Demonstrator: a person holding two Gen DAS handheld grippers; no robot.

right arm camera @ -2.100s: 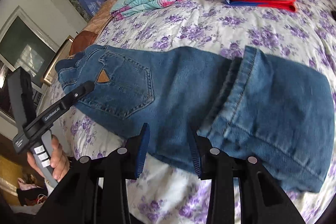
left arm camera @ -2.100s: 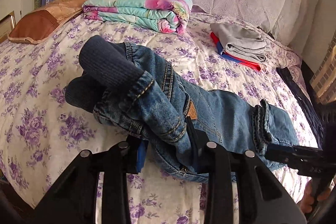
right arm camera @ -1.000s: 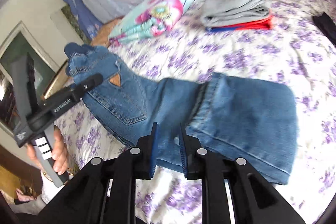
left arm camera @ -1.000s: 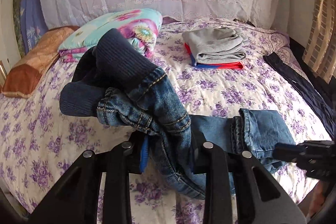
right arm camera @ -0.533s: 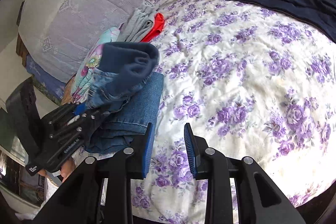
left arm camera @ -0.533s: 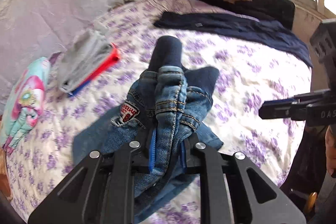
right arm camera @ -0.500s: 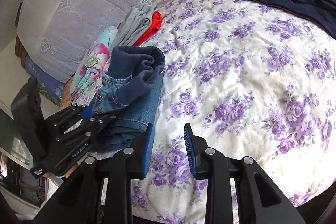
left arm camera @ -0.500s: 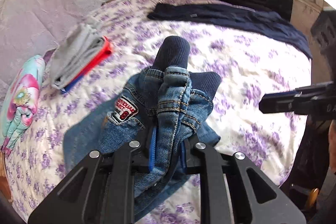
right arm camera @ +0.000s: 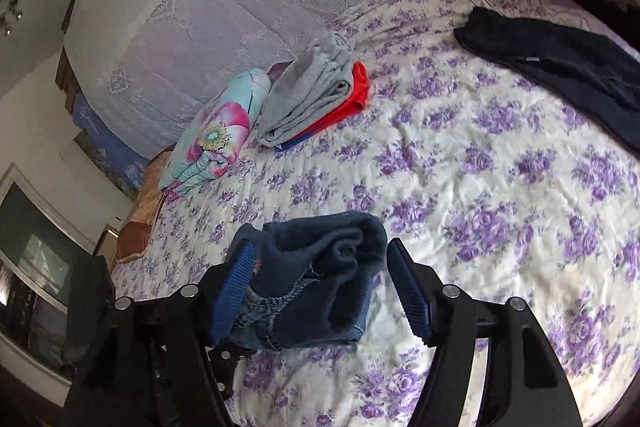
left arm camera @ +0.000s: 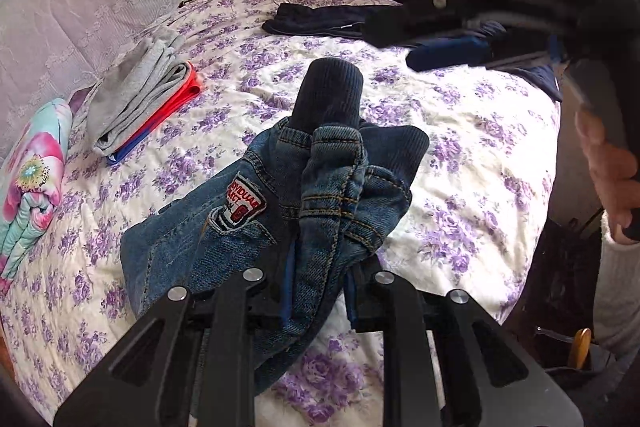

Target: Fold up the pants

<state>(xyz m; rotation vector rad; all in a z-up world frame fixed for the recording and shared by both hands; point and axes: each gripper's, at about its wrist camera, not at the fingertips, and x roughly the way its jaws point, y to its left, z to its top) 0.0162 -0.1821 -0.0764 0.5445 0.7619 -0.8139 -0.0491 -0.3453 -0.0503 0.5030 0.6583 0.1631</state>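
Observation:
Blue denim pants (left arm camera: 248, 227) with a dark ribbed waistband and a red-and-white patch lie bunched and folded over on the flowered bedspread. My left gripper (left arm camera: 316, 291) is shut on the bunched waist end of the pants. In the right wrist view the pants (right arm camera: 320, 287) sit between my wide-open right gripper (right arm camera: 320, 287), whose blue pads stand apart on either side without closing on the cloth. The right gripper also shows blurred at the upper right of the left wrist view (left arm camera: 460, 23).
A folded grey, red and blue stack of clothes (right arm camera: 320, 99) and a folded floral quilt (right arm camera: 216, 135) lie near the lace-covered headboard (right arm camera: 224, 7). Dark navy pants (right arm camera: 560, 63) are spread at the far right of the bed. A brown pillow (right arm camera: 140, 211) lies at the left edge.
My left gripper has carried the waist end across onto the leg end, folding the pants over. My right gripper let go of the pants, opened wide and now hovers over the bunched waist.

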